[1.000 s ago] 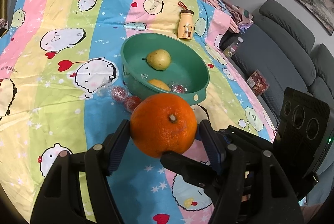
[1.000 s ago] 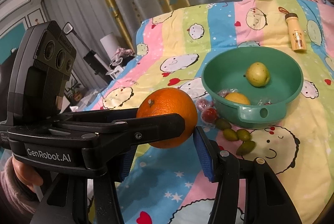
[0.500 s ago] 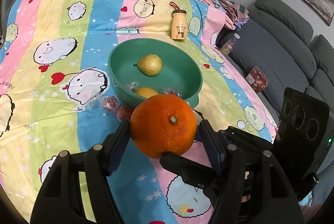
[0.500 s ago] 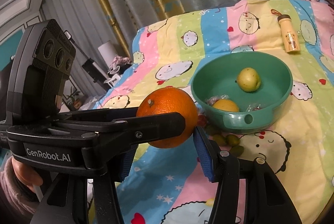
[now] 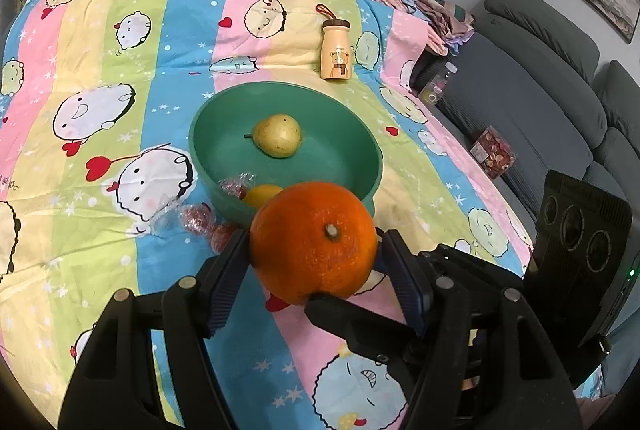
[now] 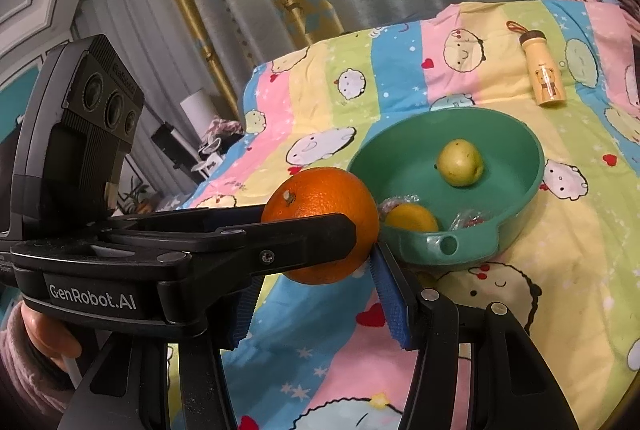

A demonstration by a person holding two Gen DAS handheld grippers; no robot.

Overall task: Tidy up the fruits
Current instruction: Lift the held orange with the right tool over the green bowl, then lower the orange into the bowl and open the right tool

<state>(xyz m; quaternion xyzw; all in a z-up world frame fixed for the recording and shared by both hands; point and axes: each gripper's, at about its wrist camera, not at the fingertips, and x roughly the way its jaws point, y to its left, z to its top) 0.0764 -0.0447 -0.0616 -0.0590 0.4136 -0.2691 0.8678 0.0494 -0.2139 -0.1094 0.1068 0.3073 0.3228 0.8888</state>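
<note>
Roughly midway: a pear (image 5: pixel 279 134) and a yellow fruit (image 6: pixel 412 218) lie in the green bowl (image 5: pixel 360 145). The left hand-held gripper (image 5: pixel 314 266) and right hand-held gripper (image 6: pixel 316 264) both clamp the orange (image 5: pixel 314 242) (not yet in); red fruits (image 5: pixel 208 226) wait beside the bowl.

Glossy plastic bowl (image 5: pixel 372 165) — dimpled orange (image 5: pixel 314 242) — matt cloth (image 5: pixel 100 230)
</note>
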